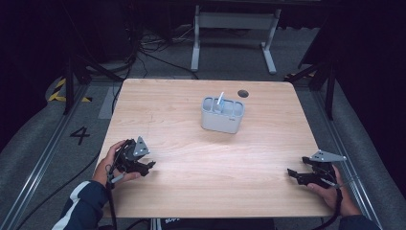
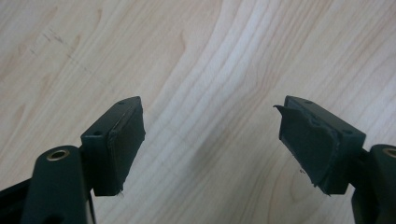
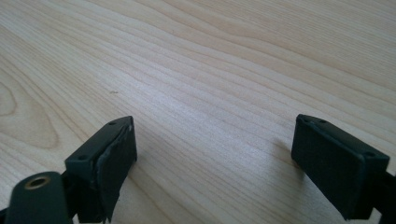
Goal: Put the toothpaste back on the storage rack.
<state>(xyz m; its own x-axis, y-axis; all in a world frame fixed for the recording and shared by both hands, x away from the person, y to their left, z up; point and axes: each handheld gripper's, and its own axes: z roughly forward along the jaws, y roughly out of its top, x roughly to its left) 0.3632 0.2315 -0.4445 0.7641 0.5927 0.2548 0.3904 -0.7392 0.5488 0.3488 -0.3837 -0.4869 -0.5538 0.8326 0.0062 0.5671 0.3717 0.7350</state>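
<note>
1. The left gripper (image 1: 149, 165) hovered near the table's (image 1: 191, 158) front left edge, jaws apart and empty.
2. The right gripper (image 1: 291, 173) sat at the front right (also spread, gripping nothing).
3. A grey caddy (image 1: 222, 115) stood well apart, mid-table, holding what looked like a white utensil (image 1: 220, 101).
4. Judged step: an approach; next, a reach forward toward the caddy.

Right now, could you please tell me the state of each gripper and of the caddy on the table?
Left gripper: open, nothing between its pads, low over the table.
Right gripper: open, holding nothing, low over the table's right edge.
Caddy: upright, mid-table, apart from both grippers.
White stick: standing tilted in one of the caddy's compartments.
</note>
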